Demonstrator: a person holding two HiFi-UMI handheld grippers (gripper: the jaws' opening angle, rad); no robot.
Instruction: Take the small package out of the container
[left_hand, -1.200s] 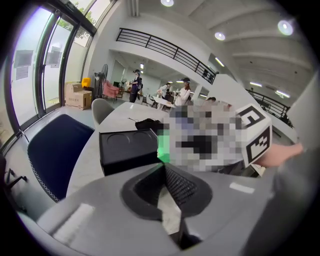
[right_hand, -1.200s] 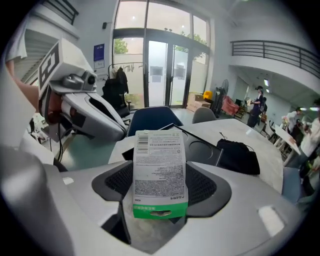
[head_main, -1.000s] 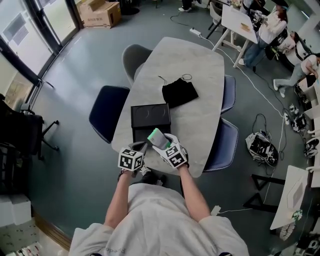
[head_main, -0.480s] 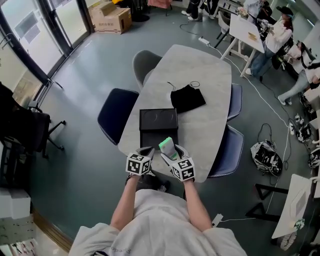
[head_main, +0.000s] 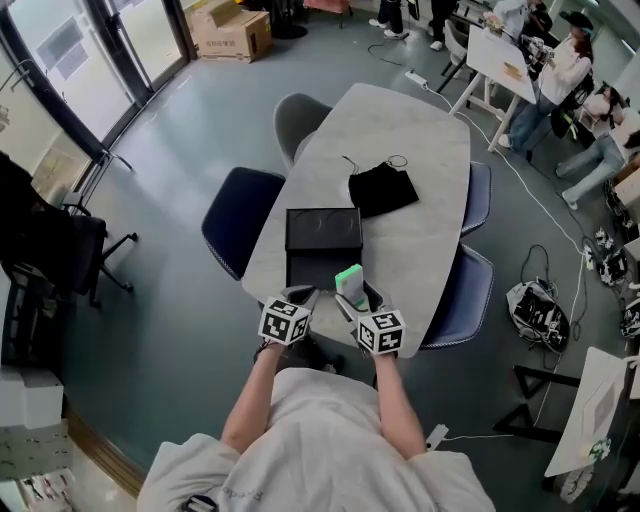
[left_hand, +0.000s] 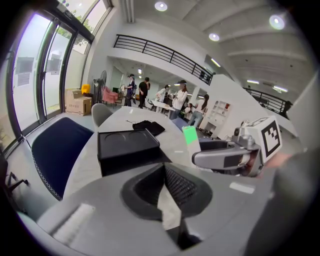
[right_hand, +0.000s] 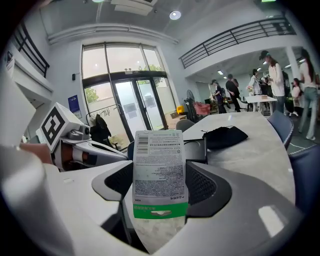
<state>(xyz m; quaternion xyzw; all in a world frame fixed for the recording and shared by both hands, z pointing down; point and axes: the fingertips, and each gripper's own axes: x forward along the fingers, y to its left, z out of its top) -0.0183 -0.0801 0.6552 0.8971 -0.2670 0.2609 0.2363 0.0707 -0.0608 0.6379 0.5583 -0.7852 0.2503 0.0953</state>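
Note:
The small package (head_main: 350, 281), white with a green end, stands upright between the jaws of my right gripper (head_main: 354, 296), which is shut on it. In the right gripper view the package (right_hand: 159, 165) shows its printed back and fills the gap of the right gripper (right_hand: 159, 184). The black container (head_main: 312, 268) lies on the marble table (head_main: 410, 130), its flat black lid (head_main: 323, 230) just beyond it. My left gripper (head_main: 300, 300) hovers at the container's near edge, jaws shut and holding nothing (left_hand: 164, 171). From the left gripper view the package (left_hand: 190, 135) is right of the container (left_hand: 127, 147).
A black pouch (head_main: 383, 188) lies on the table past the lid. A dark blue chair (head_main: 240, 205) and a grey chair (head_main: 298, 115) stand left of the table, and two blue chairs (head_main: 470, 290) on the right. People sit at desks (head_main: 500, 50) farther back.
The right gripper, still holding the package, has shifted right of the container and nearer the table's front edge. The left gripper has stayed beside it.

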